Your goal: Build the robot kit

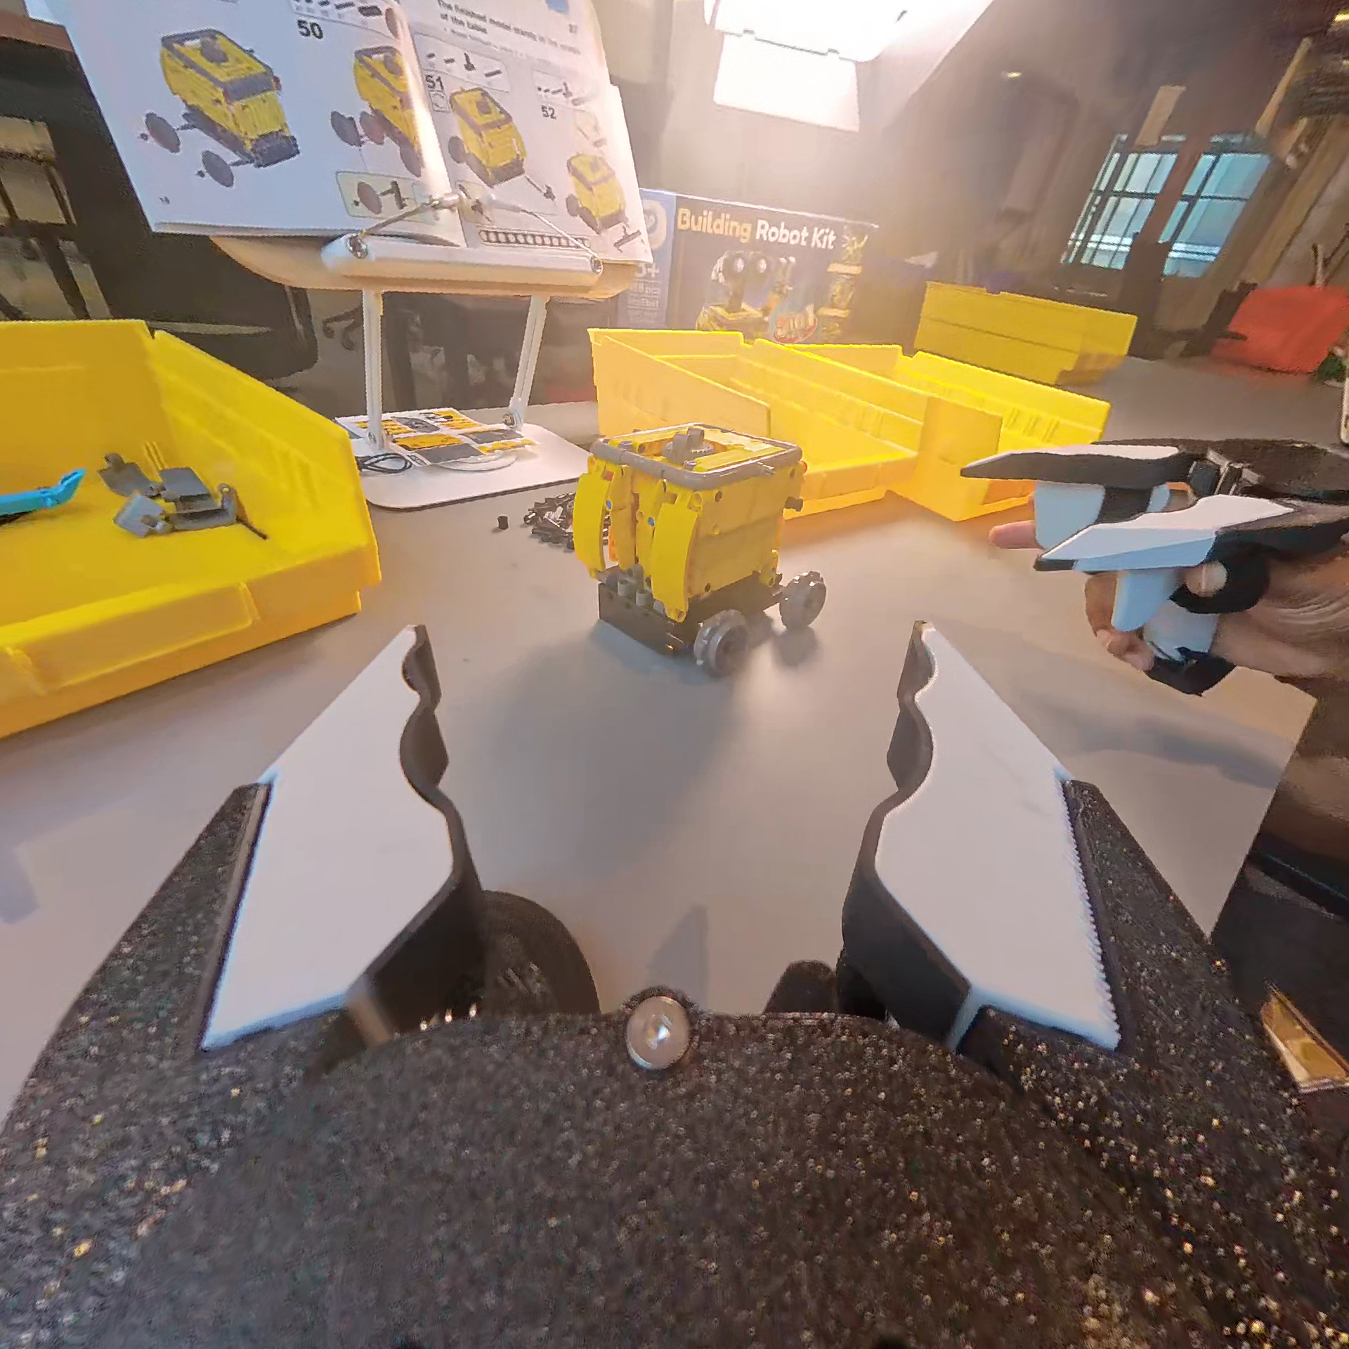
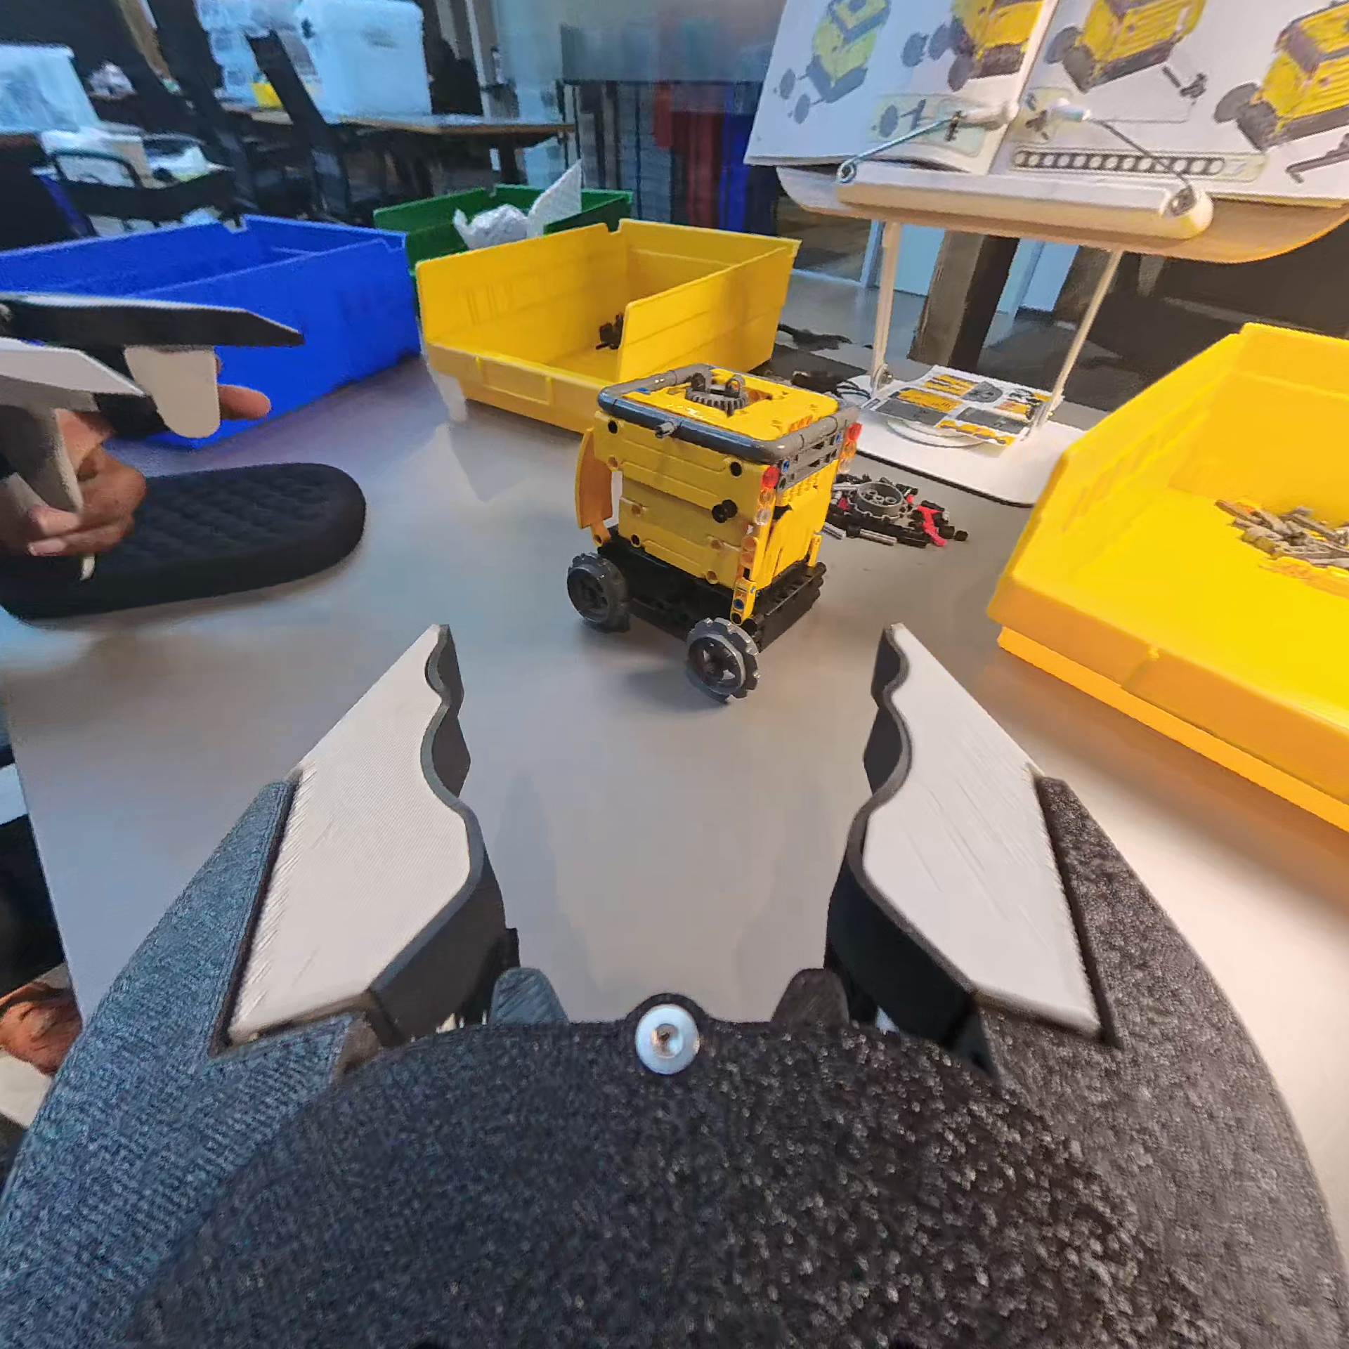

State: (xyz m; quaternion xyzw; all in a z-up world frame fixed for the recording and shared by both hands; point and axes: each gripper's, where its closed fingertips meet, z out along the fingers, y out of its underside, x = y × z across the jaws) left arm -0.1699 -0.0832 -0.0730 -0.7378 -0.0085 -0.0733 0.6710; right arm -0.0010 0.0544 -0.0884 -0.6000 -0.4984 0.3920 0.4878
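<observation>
A yellow brick-built robot body on a black base with small wheels stands on the grey table; it also shows in the right wrist view. My left gripper is open and empty, a short way in front of the model. My right gripper is open and empty, also just short of the model. The right gripper shows at the right of the left wrist view, held by a hand. The left gripper shows at the left of the right wrist view.
A yellow bin with grey parts and a blue piece sits left. Several yellow bins stand behind the model. An instruction booklet on a white stand, a kit box, loose black pins, a blue bin and a black pad are around.
</observation>
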